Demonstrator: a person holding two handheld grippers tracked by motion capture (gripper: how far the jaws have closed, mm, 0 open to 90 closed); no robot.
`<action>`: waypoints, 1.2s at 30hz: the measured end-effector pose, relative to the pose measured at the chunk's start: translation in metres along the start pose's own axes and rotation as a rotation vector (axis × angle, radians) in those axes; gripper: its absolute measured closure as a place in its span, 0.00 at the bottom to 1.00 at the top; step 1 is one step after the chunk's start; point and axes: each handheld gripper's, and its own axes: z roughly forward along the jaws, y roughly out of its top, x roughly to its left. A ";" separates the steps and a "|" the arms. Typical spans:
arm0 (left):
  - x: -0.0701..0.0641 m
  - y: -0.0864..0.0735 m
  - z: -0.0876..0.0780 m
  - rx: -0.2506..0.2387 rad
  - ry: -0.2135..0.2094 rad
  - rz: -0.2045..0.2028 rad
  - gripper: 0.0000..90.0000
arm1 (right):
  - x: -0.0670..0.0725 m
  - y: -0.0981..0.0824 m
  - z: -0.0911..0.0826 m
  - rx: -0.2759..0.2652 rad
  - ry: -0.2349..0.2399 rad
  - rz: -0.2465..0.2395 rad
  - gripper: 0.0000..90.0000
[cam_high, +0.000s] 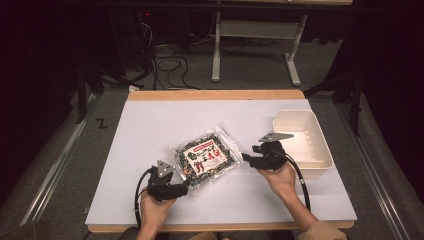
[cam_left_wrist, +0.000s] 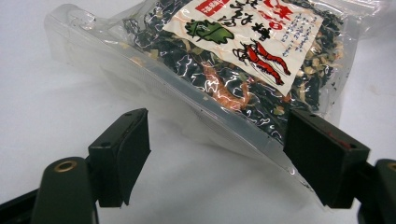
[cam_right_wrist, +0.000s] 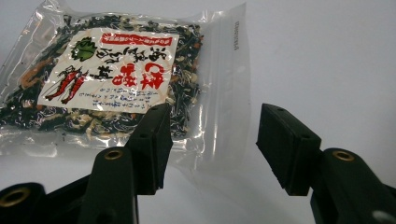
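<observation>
I had the clear packet of dried greens (cam_high: 206, 157) lying flat near the middle of the white tabletop (cam_high: 150, 120), its red-and-white label facing up. My left tongs (cam_high: 186, 189) sat at the packet's near left corner; in the left gripper view (cam_left_wrist: 212, 154) the jaws stood wide apart, with the packet's sealed clear edge lying between them and up against the right-hand jaw, nothing pinched. My right tongs (cam_high: 245, 157) hovered just beside the packet's right edge. In the right gripper view (cam_right_wrist: 210, 144) those jaws stood partly open with the packet's clear edge (cam_right_wrist: 224, 84) beyond and between them, gripping nothing. A cream plastic bin (cam_high: 320, 150) stood at the tabletop's right side.
</observation>
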 end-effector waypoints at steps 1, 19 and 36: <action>-0.001 0.000 -0.001 0.004 -0.001 -0.009 0.26 | 0.000 0.000 0.000 0.000 0.000 0.000 0.50; -0.003 0.001 0.002 0.014 -0.009 0.001 0.23 | -0.014 0.007 0.041 0.114 -0.009 0.083 0.46; -0.003 0.001 0.009 0.055 -0.036 0.014 0.27 | -0.014 0.008 0.068 0.192 0.099 0.134 0.63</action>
